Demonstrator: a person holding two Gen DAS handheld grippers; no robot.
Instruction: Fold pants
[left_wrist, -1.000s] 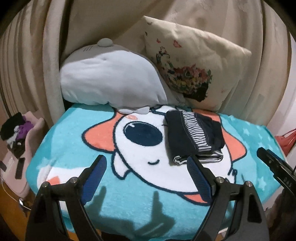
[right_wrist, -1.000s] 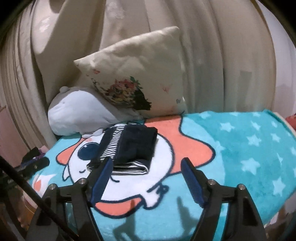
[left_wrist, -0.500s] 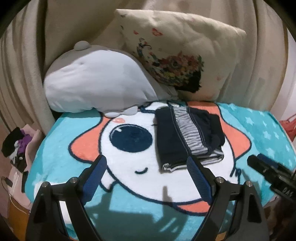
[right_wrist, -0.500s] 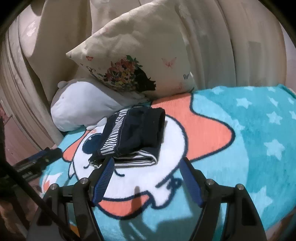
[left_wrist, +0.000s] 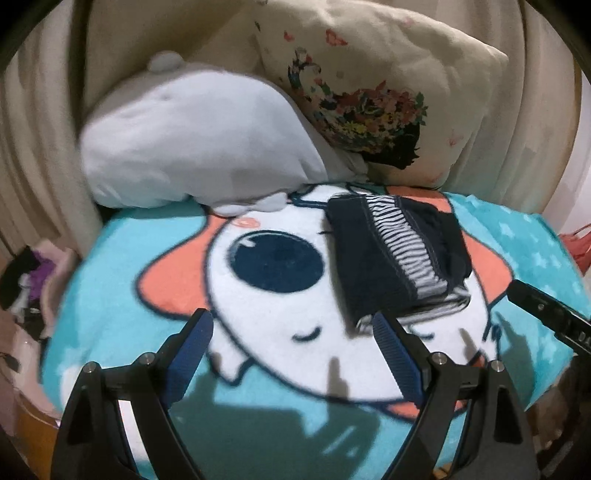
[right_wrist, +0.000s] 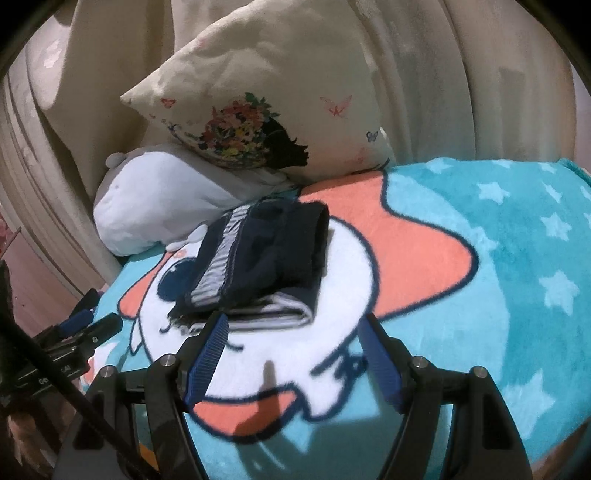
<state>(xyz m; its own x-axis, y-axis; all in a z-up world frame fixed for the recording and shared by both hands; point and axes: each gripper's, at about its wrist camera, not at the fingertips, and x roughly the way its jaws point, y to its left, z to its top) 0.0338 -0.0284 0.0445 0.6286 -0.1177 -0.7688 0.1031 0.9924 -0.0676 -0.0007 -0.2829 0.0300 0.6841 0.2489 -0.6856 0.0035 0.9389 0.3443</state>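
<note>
A folded bundle of dark navy pants (left_wrist: 399, 258) with a black-and-white striped band lies on the teal cartoon blanket (left_wrist: 110, 325). My left gripper (left_wrist: 291, 325) stands open just in front of it, its right finger close to the bundle's near left corner, nothing between the pads. In the right wrist view the same pants (right_wrist: 258, 258) lie ahead of my right gripper (right_wrist: 295, 325), which is open and empty, its left finger near the bundle's front edge. The right gripper's tip (left_wrist: 543, 310) shows at the left view's right edge.
A grey-white plush pillow (left_wrist: 199, 140) and a cream floral cushion (left_wrist: 369, 92) lean against beige curtains behind the pants. The blanket's starred part (right_wrist: 517, 258) stretches to the right. Dark clutter (left_wrist: 26, 277) sits beyond the blanket's left edge.
Both grippers have moved forward and down toward the folded pants, which now look larger and closer to the fingertips. Jaw widths are unchanged.
</note>
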